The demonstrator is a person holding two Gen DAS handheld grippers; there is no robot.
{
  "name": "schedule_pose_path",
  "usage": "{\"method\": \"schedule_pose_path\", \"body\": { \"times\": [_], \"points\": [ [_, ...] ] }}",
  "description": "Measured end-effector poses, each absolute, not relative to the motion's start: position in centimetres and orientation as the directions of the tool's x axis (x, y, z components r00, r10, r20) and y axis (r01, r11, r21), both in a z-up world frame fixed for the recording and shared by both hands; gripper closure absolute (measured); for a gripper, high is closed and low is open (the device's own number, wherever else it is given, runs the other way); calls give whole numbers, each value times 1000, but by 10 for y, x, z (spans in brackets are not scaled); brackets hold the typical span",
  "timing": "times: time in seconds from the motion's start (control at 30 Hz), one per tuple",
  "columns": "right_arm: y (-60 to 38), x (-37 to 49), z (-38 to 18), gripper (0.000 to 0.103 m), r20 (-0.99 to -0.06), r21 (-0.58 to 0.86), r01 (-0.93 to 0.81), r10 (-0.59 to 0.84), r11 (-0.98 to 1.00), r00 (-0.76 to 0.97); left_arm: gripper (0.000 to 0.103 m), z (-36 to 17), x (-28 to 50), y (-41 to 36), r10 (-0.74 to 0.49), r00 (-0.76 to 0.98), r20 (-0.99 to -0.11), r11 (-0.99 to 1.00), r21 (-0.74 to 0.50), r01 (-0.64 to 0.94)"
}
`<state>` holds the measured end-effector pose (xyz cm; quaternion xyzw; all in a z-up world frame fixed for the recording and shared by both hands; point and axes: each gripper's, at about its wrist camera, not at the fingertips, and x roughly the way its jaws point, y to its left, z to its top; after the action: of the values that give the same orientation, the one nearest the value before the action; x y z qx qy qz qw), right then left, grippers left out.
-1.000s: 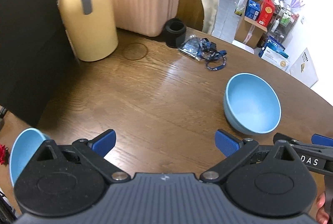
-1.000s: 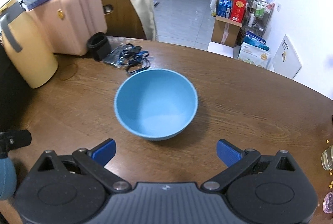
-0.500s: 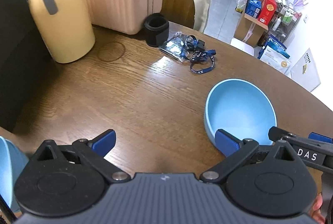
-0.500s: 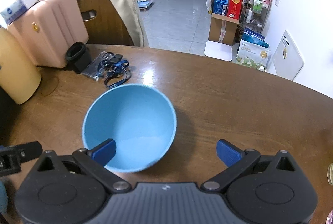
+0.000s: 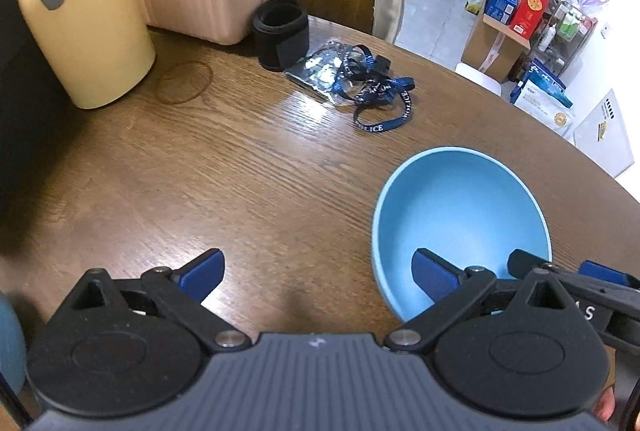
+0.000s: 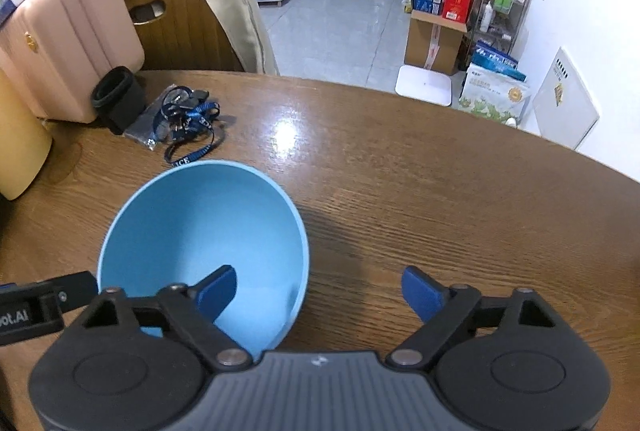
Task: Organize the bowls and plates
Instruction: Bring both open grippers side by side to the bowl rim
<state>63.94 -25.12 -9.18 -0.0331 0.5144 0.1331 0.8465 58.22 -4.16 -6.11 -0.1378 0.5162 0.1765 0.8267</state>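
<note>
Reaching for the round light-blue bowl, you have the right hand-held gripper spread wide, its left pad dipping inside the bowl and its right pad outside over the brown wooden surface, so the rim at about 5 o'clock of the bowl sits between the fingers without being pinched. This looks like the pick-up step; next you likely need to close on that wall and check it holds before lifting. Your left hand-held gripper is also apart and holds nothing, with the same bowl at its 2 o'clock. A sliver of a second blue bowl shows at 8 o'clock in the left view. Further off, at 11 o'clock, lie a blue lanyard, a black cuff and a pink suitcase. Compared with half a second ago, the bowl is nearer and your left pad sits deeper inside it.
</note>
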Motion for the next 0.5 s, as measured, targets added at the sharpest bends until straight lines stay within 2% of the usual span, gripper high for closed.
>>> {"method": "schedule_pose_path", "body": {
  "times": [0.17, 0.43, 0.5],
  "points": [
    [-254, 645, -104, 34, -882, 111, -247, 210, 963, 421, 18, -72, 592, -47, 139, 388, -911, 899, -48, -435],
    [-261, 652, -119, 49, -885, 161, -225, 242, 961, 398, 40, -87, 603, -52, 134, 365, -922, 899, -42, -436],
    [-262, 653, -121, 53, -884, 173, -223, 251, 959, 394, 48, -89, 606, -52, 130, 361, -923, 898, -44, -437]
  ]
}}
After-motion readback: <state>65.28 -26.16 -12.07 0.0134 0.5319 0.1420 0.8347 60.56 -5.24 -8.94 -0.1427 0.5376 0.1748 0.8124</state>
